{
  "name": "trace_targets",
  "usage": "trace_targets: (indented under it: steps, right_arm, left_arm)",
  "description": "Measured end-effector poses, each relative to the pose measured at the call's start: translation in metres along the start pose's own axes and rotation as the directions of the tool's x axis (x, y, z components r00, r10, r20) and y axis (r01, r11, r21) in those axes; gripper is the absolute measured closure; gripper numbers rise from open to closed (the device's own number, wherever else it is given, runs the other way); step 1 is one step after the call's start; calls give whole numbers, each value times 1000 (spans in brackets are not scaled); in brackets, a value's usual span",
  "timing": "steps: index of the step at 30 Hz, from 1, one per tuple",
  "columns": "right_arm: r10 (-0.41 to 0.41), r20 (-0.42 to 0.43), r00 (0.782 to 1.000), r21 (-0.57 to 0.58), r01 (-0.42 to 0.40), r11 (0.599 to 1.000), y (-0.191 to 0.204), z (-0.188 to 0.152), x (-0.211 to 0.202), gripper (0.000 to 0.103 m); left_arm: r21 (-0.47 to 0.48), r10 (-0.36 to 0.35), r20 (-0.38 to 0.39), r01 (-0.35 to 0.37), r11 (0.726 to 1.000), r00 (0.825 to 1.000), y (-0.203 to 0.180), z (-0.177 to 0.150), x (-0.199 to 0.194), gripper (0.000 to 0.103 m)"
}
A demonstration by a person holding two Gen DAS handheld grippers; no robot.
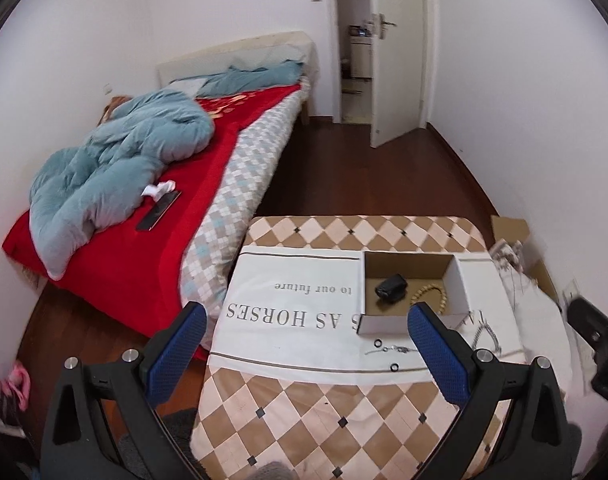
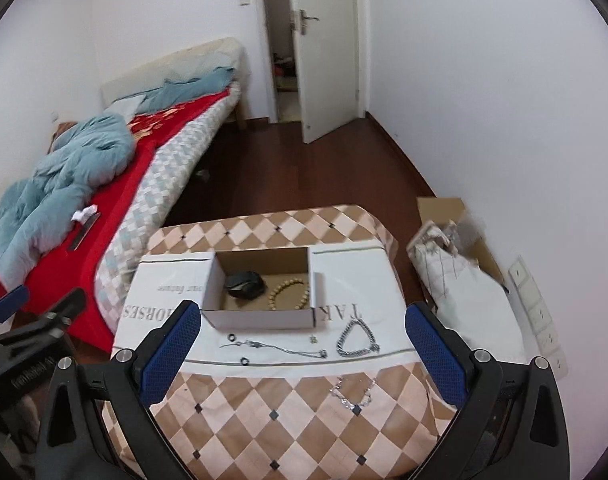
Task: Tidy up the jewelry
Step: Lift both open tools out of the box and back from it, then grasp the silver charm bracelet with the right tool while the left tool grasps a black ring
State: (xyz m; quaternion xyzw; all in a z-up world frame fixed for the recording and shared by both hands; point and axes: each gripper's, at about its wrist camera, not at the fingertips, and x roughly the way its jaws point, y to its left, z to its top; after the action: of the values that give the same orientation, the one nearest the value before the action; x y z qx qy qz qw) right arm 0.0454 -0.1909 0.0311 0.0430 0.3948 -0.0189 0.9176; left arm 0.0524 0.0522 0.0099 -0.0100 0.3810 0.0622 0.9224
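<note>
An open cardboard box sits on a white printed cloth over a checkered table. Inside lie a black item and a wooden bead bracelet. In front of the box are small black rings, a thin silver chain, a thick silver chain bracelet and a crystal necklace. My left gripper is open above the table's near left. My right gripper is open above the jewelry, holding nothing.
A bed with a red blanket and blue duvet stands left of the table. White bags and cardboard crowd the floor at right beside wall sockets. A door stands ajar at the back.
</note>
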Motion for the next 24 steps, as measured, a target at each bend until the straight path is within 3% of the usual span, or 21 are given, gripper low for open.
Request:
trace_targets:
  steps: [2,7,12,14,20,21,24]
  right_arm:
    - [-10,-46,999,48,12,999,-15,-5,14,0]
    - [-27,-210,977,188,67,980,-64,-33,69,2]
    - [-27,-382,924,257,135,957,-99,-82,137,25]
    - [-26,-439,898,265,157,951,-105,-104,165,28]
    - [-52,-529,847,217,195,957,-101,-145,214,44]
    - [-83,-506,859,187,203,961,-97,-144,212,48]
    - [-131,-486,864,103,205,973,-82,-144,215,53]
  left_arm:
    - [-41,-11,-23,11,999,1000,7,-4,13,0]
    - [-14,92,-121,-94,995,988,8,-24,54,0]
    - [48,139,-195,-133,990,971,0,-48,89,0]
    - [74,152,-225,-139,988,962,-5,-57,102,0]
    - [120,175,-280,-146,982,944,-12,-72,127,0]
    - [128,177,-287,-145,981,941,-13,-74,131,0]
    - [145,168,-313,-128,981,935,-21,-79,143,0]
